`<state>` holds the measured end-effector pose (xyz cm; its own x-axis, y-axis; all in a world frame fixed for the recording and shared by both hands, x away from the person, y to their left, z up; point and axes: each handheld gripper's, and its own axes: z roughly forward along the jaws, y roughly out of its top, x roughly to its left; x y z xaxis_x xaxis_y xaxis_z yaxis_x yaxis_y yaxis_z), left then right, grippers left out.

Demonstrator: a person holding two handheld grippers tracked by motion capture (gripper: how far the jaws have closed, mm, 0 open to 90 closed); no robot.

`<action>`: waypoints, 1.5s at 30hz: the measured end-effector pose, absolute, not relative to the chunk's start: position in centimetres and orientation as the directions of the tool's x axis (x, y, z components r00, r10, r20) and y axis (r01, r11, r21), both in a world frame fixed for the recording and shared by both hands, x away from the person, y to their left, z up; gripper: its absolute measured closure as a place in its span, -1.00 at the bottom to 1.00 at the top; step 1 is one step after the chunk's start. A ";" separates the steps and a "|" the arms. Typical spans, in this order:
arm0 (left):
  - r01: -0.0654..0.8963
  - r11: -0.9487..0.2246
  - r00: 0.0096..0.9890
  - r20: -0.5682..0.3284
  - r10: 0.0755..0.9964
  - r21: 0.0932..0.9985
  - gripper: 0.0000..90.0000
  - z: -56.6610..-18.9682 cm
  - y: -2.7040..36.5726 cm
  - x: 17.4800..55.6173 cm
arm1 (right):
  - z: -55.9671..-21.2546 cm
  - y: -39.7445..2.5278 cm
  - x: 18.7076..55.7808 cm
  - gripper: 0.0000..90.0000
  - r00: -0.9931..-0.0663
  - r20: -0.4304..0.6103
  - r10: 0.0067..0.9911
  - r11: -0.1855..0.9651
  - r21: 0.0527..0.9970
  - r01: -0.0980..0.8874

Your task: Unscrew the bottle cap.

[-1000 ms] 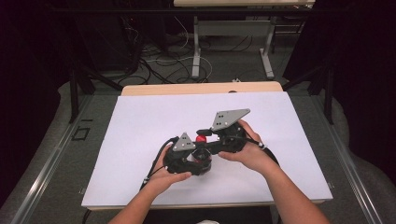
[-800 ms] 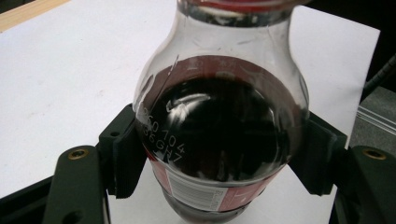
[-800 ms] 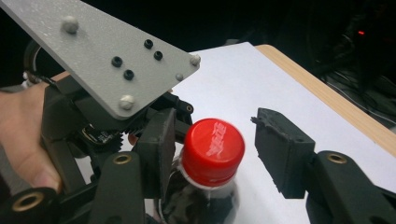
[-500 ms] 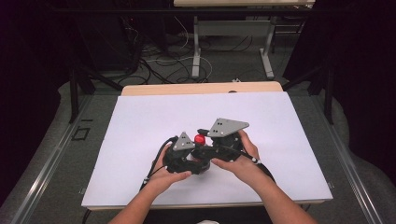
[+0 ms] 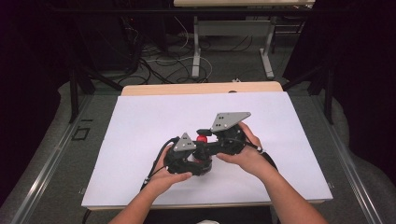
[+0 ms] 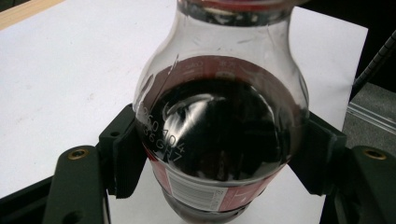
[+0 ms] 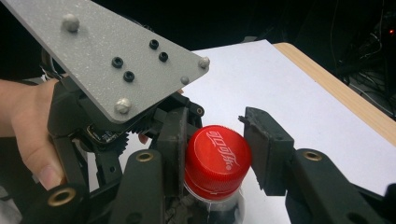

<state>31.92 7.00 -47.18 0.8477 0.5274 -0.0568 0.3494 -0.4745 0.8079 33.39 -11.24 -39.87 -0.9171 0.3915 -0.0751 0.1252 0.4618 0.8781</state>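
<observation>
The cola bottle (image 6: 219,140) stands over the white sheet (image 5: 140,135), its body clamped between the left gripper (image 6: 219,158) jaws. The red cap (image 7: 217,156) sits between the right gripper (image 7: 215,154) jaws: one pad touches, the other stands slightly off.

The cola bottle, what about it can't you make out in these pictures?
- High view: bottle body hidden by both grippers; the red cap shows.
- Left gripper view: bottle cut off top and bottom; label print too small.
- Right gripper view: cap covers everything below the neck.
</observation>
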 end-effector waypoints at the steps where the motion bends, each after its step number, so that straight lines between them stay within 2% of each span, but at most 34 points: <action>1: 0.348 -0.476 0.849 -0.056 0.526 0.808 -0.33 -47.2 7.0 31.9 | -39.9 -11.2 33.3 0.35 -0.917 -0.073 0.391 0.461 0.879 0.127; 5: 0.343 -0.482 0.849 -0.047 0.526 0.806 -0.33 -47.1 7.0 31.9 | -39.8 -11.2 33.3 0.33 -0.919 -0.075 0.386 0.464 0.877 0.124; 7: 0.351 -0.472 0.846 -0.059 0.529 0.809 -0.33 -47.2 7.0 31.9 | -39.9 -11.1 33.0 0.16 -0.913 -0.074 0.402 0.461 0.878 0.132; 11: 0.358 -0.466 0.841 -0.063 0.537 0.809 -0.33 -47.1 7.1 31.9 | -39.9 -10.8 32.1 0.09 -0.883 -0.108 0.458 0.457 0.880 0.130; 14: 0.357 -0.466 0.840 -0.059 0.540 0.809 -0.33 -47.1 7.2 32.0 | -40.1 -10.6 31.7 0.09 -0.854 -0.127 0.505 0.457 0.879 0.139; 22: 0.350 -0.467 0.839 -0.050 0.542 0.812 -0.33 -47.1 7.1 31.9 | -40.4 -9.9 31.5 0.18 -0.847 -0.135 0.514 0.462 0.875 0.141; 27: 0.346 -0.470 0.844 -0.052 0.533 0.812 -0.33 -47.1 7.0 31.9 | -40.3 -10.0 32.0 0.33 -0.865 -0.143 0.480 0.478 0.870 0.122; 34: 0.343 -0.479 0.857 -0.061 0.511 0.808 -0.33 -46.9 7.0 31.8 | -39.9 -11.0 33.1 0.35 -0.907 -0.057 0.418 0.462 0.873 0.158; 38: 0.346 -0.491 0.857 -0.056 0.513 0.800 -0.33 -46.9 7.0 31.7 | -40.0 -11.0 33.2 0.34 -0.915 -0.070 0.396 0.460 0.878 0.133; 41: 0.346 -0.471 0.848 -0.056 0.527 0.811 -0.33 -47.0 7.0 31.8 | -40.1 -10.7 32.8 0.11 -0.905 -0.079 0.417 0.449 0.884 0.130; 45: 0.356 -0.468 0.843 -0.061 0.534 0.809 -0.33 -47.0 7.1 31.8 | -40.0 -10.6 32.0 0.11 -0.884 -0.123 0.450 0.477 0.870 0.122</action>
<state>31.84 7.08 -47.00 0.8430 0.5345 -0.0613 0.3558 -0.4683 0.8088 31.98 -10.55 -39.99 -0.8842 0.4505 -0.1233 0.1216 0.4770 0.8705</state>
